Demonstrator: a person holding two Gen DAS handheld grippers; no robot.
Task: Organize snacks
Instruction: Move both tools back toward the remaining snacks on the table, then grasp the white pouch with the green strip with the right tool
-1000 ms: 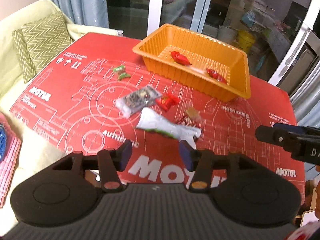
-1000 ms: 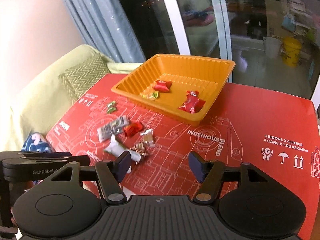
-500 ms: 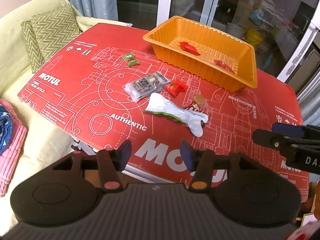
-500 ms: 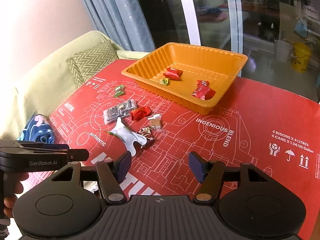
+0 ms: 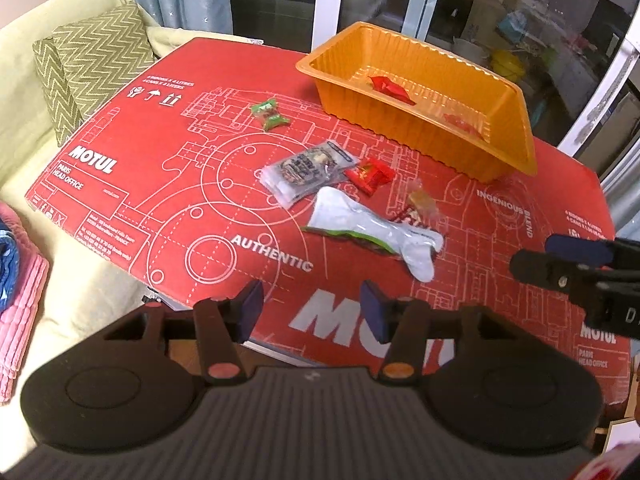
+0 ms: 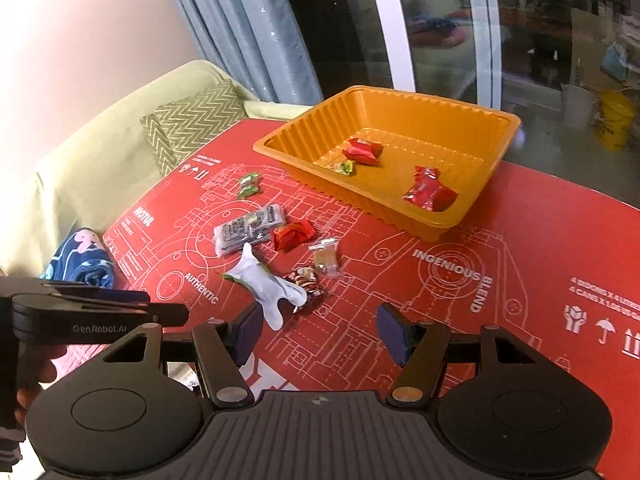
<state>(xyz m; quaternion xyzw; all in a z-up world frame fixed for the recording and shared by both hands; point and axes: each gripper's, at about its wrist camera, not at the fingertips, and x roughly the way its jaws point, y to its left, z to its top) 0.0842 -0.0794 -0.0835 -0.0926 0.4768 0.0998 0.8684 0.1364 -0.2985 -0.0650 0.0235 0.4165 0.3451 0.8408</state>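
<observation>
An orange tray (image 6: pixel 476 200) sits on red white-printed cardboard (image 6: pixel 560 248) near a green zigzag cushion (image 6: pixel 192 124).

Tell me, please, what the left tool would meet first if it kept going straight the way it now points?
Probably the bare red cardboard just ahead of the open left tool; nothing lies between. The nearest snack, the white packet, sits a little further on and to the right, though depth is unclear.

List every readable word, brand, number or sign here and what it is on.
"MOTUL", "PARIS HEAD OFFICE", "AUTHENTIC", "INGENIOUS BLEND": red cardboard.
Umbrella and arrows signs: cardboard too.
"GenRobot.AI": left gripper, seen from the right wrist.
Snack wrappers and the small print: too blurred to read.
</observation>
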